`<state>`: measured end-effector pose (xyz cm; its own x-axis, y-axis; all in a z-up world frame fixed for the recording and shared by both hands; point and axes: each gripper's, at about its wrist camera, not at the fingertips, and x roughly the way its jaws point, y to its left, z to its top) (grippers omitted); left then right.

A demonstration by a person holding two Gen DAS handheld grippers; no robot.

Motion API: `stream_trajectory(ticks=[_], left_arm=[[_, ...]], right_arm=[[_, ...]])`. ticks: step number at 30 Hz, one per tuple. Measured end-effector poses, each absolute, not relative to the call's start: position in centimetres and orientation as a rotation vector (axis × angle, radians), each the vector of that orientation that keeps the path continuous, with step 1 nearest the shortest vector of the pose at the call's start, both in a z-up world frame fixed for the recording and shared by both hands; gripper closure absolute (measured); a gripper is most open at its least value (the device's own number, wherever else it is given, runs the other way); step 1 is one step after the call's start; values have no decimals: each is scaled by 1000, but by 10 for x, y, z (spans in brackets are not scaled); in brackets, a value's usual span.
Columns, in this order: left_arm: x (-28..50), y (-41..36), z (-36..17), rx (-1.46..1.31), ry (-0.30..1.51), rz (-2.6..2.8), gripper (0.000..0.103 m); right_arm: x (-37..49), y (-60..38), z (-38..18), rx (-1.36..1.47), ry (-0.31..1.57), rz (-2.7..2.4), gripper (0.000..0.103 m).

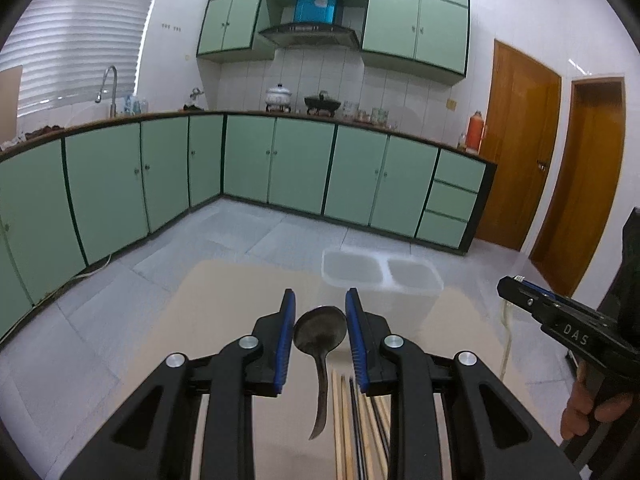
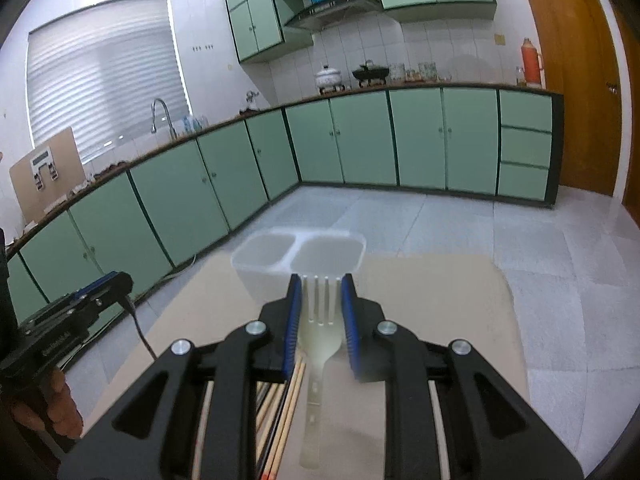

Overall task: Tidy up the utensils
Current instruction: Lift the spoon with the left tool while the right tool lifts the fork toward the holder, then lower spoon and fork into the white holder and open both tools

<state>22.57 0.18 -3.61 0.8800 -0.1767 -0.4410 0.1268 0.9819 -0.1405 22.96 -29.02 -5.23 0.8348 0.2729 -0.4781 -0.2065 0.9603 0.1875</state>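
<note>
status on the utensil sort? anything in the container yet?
Done: nothing visible; both compartments of the clear container look empty. In hand: left gripper grips a dark spoon by its bowl, right gripper a pale plastic fork by its head, both short of the container. Left: place both, then the chopsticks on the table.

spoon and fork up, chopsticks down on the table

i see a dark metal spoon (image 1: pixel 320 332) bowl-forward, a translucent plastic fork (image 2: pixel 320 320) tines-forward, loose wooden and black chopsticks (image 1: pixel 360 428) beneath, and a clear two-compartment container (image 2: pixel 298 258) ahead, empty.
</note>
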Motion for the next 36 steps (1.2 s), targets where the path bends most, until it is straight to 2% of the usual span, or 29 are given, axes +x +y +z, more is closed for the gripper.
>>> stream_trajectory(ticks=[10,16,25,36], left_arm=[[272,3,25,-133,342,-193,78],[314,-11,42,-123,293,-204,78],[378,-33,0,-119,335,-212,78],[388,-37,-54,-105,448,-229,77]], right_arm=[[279,-294,1,114,380,271,84],[316,-290,10,109,323,271,84],[372,-292,-16,117,324,247,84],[376,-280,-68,129,419,281,83]])
